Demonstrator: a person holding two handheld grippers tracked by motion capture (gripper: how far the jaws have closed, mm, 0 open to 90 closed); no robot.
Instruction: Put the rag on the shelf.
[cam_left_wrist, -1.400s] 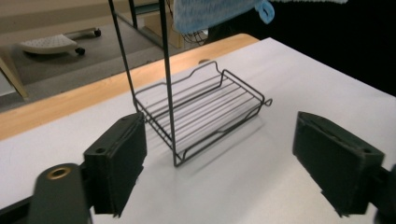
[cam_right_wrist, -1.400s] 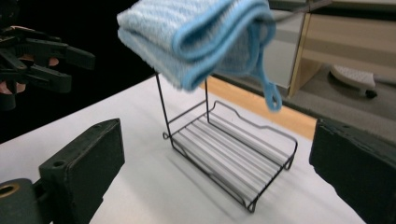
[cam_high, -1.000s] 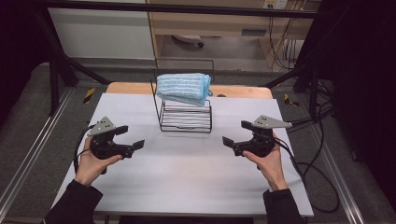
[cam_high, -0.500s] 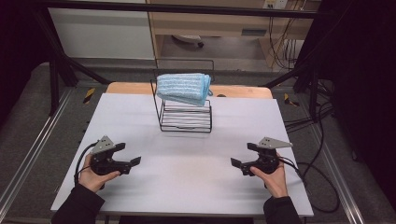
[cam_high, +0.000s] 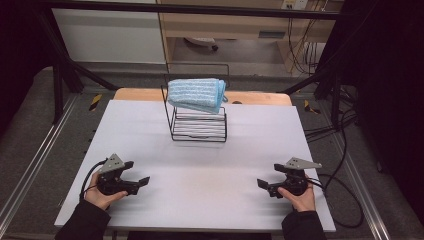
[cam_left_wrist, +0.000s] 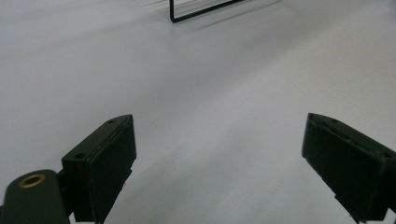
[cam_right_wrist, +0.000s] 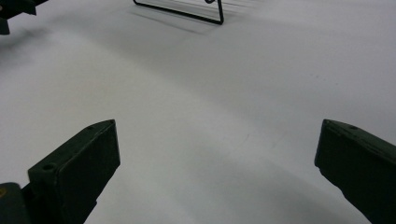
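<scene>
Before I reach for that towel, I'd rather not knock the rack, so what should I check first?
1. Left gripper jaws open: ok.
2. Right gripper jaws open: ok.
3. Both grippers empty: ok.
4. Blue towel folded on top of the wire rack: ok.
5. Table between the grippers and the rack free of clutter: ok.
6. Rack fixed to the table: cannot tell.

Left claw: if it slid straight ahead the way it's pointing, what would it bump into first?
Probably the right claw. The left claw points across the bare table toward it; the rack sits well off that line.
</scene>
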